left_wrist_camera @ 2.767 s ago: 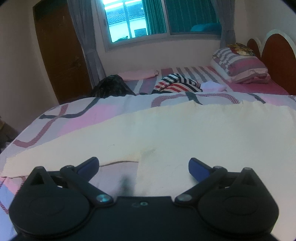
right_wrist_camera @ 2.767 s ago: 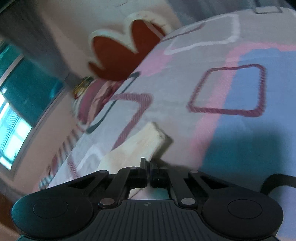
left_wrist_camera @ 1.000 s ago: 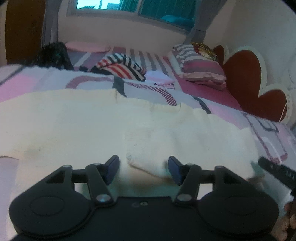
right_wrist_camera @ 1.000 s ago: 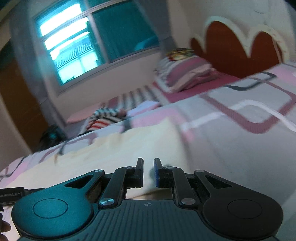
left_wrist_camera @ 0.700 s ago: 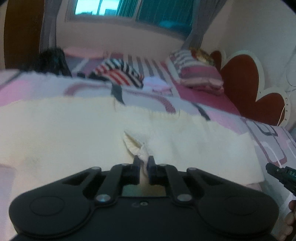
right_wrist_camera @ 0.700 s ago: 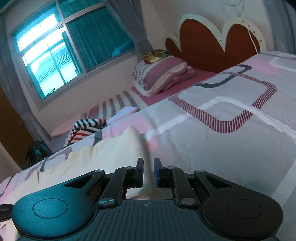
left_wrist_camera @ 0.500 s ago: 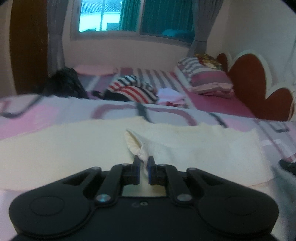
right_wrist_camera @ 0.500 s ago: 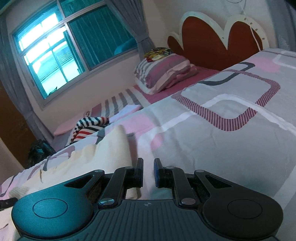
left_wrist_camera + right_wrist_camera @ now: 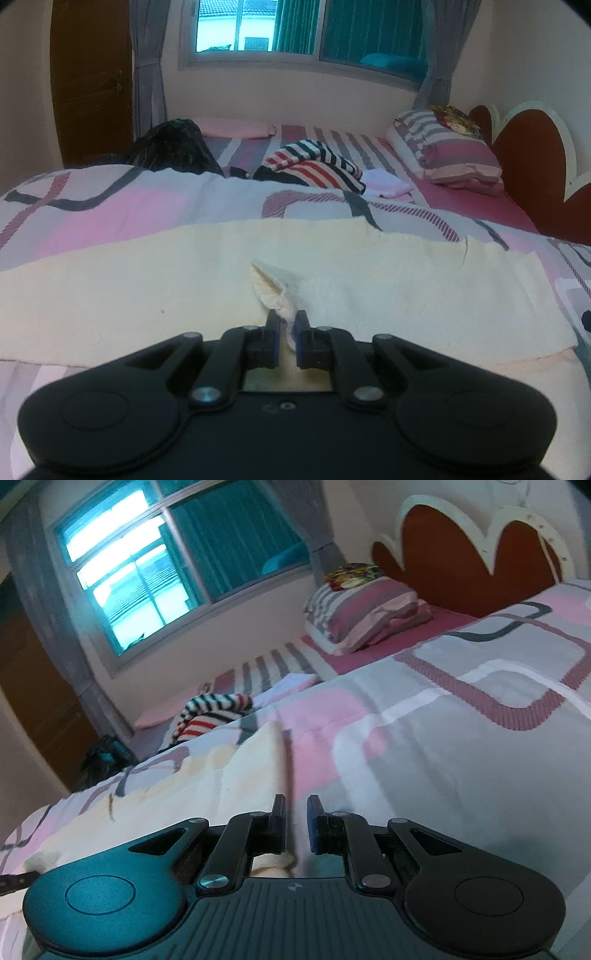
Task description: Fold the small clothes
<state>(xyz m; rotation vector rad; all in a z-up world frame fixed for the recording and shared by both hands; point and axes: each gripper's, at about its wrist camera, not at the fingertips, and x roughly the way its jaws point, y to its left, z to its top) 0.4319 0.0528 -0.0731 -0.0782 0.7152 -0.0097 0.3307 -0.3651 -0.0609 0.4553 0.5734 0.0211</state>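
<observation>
Nearest, the left tongs [image 9: 286,334] pinch a bunched fold of the cream garment [image 9: 147,291], spread across the bed [image 9: 110,206]. Right tongs [image 9: 295,821] stand narrow at its edge, grip unclear. Beyond, striped clothes [image 9: 314,162] lie near the pillow [image 9: 450,155].

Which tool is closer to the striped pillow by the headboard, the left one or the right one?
Right, as far as the views tell. The striped pillow lies up the bed from the right tool, which grips the cream cloth's headboard-side edge. The left tool pinches the cloth nearer its middle.
</observation>
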